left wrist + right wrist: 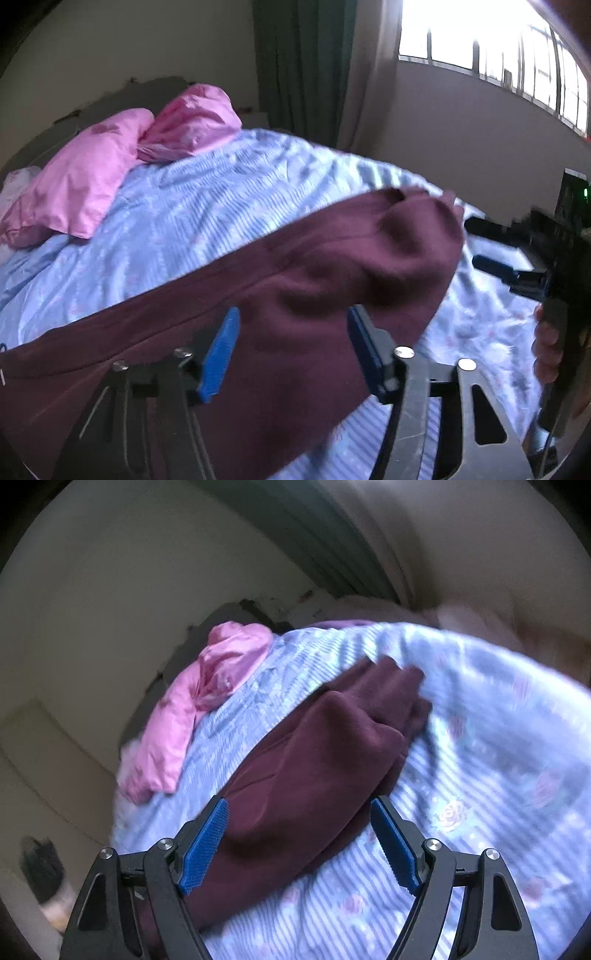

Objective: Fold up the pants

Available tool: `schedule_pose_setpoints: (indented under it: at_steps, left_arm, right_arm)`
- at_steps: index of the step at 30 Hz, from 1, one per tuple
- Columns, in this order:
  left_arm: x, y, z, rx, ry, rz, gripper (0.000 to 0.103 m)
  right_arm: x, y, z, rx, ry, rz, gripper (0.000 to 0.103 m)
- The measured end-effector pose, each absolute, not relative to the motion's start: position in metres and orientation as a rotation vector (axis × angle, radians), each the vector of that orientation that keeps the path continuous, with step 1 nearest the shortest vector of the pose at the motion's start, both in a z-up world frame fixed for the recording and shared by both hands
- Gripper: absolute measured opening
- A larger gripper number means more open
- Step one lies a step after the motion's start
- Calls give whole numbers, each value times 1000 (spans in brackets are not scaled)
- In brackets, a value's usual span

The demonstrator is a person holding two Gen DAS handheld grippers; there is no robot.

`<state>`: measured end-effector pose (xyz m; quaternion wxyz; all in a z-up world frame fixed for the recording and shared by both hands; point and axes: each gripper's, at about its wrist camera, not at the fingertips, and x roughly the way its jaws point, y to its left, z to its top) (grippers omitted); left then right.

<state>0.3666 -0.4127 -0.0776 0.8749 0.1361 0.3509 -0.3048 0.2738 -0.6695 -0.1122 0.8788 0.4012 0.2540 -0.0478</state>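
Observation:
The maroon pants (295, 280) lie folded in a long band on the blue striped bedspread (184, 206). My left gripper (291, 332) is open just above the pants, its blue pads either side of the cloth and holding nothing. In the right wrist view the pants (321, 746) stretch away from my right gripper (299, 834), which is open and empty over their near end. The right gripper also shows in the left wrist view (491, 251) at the right, past the pants' end, held by a hand.
Two pink pillows (110, 162) lie at the head of the bed; they also show in the right wrist view (199, 701). A green curtain (303, 62) and a bright window (491, 44) stand behind. The bedspread (498, 757) spreads to the right.

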Motion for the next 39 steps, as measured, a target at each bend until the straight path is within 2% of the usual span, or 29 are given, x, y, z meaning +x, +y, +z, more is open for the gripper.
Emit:
schedule_pose_setpoints:
  at_steps: [3,4,14,18,19,20,21,22,23,24,25,27,31,34,39]
  left_arm:
    - [380,-423,-104,313,809,-614,37]
    - [383,-424,-111,313,824,-612,36]
    - [387,-424,-143,313,889,-644,35]
    - [387,-421,-145,282,888,-648,35]
    - [387,-421,-146,283,884,-649,35]
    - [387,-421,-146,282,883,-647,35]
    - [387,-422,-147,281,883,-645,35]
    - [388,-422,-147,278,882,-640,36]
    - [387,-422,-146,278,881,-635,36]
    - [387,-423,-146,281,878,-632,36]
    - [386,-423,-145,288,873,-631,36]
    - [385,-427,-137,333,864,-634,38]
    - [382,-409,-101,276,813,-607,38]
    - [371,-369,-67,266,784,-546,40]
    - [343,-284,-41,293,793,-487,45]
  right_arm:
    - [284,-685,-130,924,529,-117,80]
    - [286,-688,-134,946,524,-113,80]
    - [329,-712,-173,1108,593,-141,82]
    - [335,-715,-181,1140,552,-157,81]
    - [333,-716,-181,1142,549,-162,79]
    - [335,-716,-181,1144,551,-171,72]
    - [338,-718,-182,1153,560,-182,60]
    - [339,-719,-184,1163,565,-188,54]
    - [339,-720,-185,1172,568,-179,41]
    - [338,-721,-185,1169,562,-166,32]
    - [336,-720,-182,1152,561,-169,30]
    - [332,-713,-168,1064,568,-189,26]
    - [332,-685,-121,812,583,-249,25]
    - [336,-646,-70,536,567,-283,25]
    - [346,-555,-13,57,540,-287,24]
